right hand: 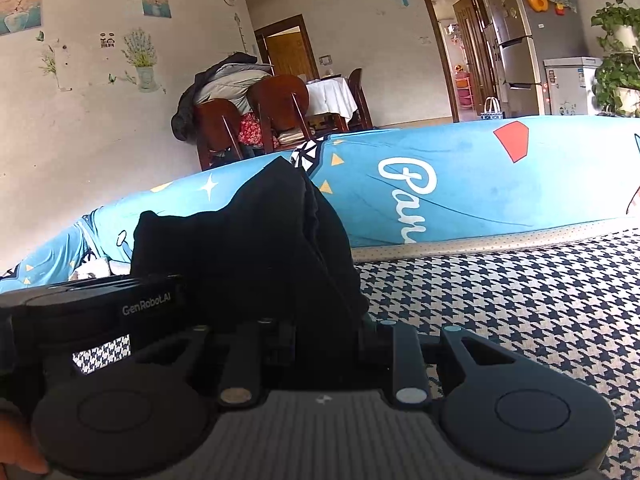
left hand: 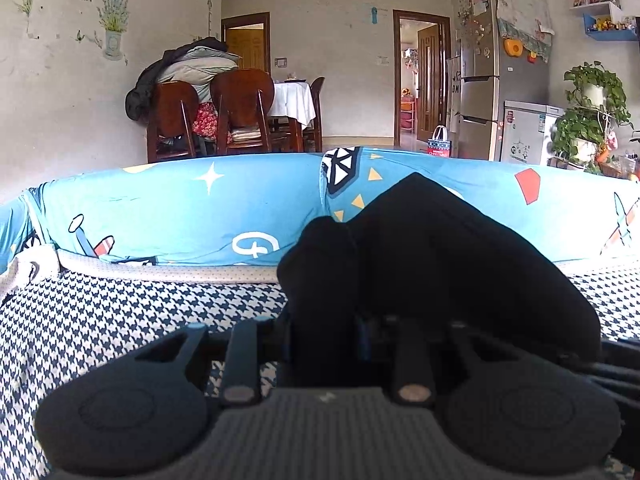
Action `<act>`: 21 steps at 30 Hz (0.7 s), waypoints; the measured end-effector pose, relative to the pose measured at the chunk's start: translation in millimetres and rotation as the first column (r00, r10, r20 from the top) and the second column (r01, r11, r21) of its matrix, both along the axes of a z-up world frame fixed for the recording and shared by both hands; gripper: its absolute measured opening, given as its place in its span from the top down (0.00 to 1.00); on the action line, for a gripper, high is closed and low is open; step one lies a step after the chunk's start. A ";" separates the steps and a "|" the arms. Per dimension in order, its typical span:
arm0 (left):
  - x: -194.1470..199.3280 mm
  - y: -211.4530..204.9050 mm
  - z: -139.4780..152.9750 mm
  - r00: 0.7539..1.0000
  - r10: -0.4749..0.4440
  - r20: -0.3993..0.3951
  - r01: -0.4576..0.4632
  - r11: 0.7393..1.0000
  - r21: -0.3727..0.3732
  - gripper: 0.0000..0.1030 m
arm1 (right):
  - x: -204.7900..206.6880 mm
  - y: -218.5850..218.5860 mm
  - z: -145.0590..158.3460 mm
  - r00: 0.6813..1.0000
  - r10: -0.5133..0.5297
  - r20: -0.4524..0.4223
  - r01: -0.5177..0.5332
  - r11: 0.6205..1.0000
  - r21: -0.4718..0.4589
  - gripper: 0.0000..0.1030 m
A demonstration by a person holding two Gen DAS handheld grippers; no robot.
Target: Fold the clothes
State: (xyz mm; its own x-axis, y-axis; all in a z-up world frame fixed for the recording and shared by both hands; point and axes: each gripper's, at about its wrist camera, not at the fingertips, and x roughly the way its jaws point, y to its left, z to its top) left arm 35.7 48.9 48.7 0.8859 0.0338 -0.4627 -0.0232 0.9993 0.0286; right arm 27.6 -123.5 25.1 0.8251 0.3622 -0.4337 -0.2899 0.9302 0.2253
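A black garment (left hand: 432,256) rises in a bunched peak off the houndstooth cover (left hand: 120,312). In the left wrist view a thick fold of it runs down into my left gripper (left hand: 324,336), which is shut on the cloth; the fingertips are buried in fabric. In the right wrist view the same black garment (right hand: 256,248) stands up in front of my right gripper (right hand: 328,340), also shut on a fold of it. The left gripper's black body (right hand: 100,312) lies close at the left, with the garment stretched between the two. Part of a hand (right hand: 18,452) shows at the bottom left.
A blue cartoon-print cushion back (left hand: 180,212) runs along the far edge of the houndstooth surface (right hand: 520,300). Beyond it stand wooden chairs (left hand: 240,112) piled with coats, a table, a fridge (left hand: 492,80) and potted plants (left hand: 592,120).
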 end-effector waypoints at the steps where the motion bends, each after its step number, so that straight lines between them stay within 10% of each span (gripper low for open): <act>1: 0.6 1.7 -0.1 1.000 0.004 0.001 -0.004 1.000 0.001 0.75 | 0.4 1.8 -0.3 1.000 0.002 0.002 -0.002 1.000 -0.002 0.74; 21: 21.4 40.0 -3.1 0.995 0.102 0.020 -0.103 0.994 0.029 0.75 | 29.4 52.7 -10.1 0.998 0.057 0.010 -0.057 0.998 0.014 0.74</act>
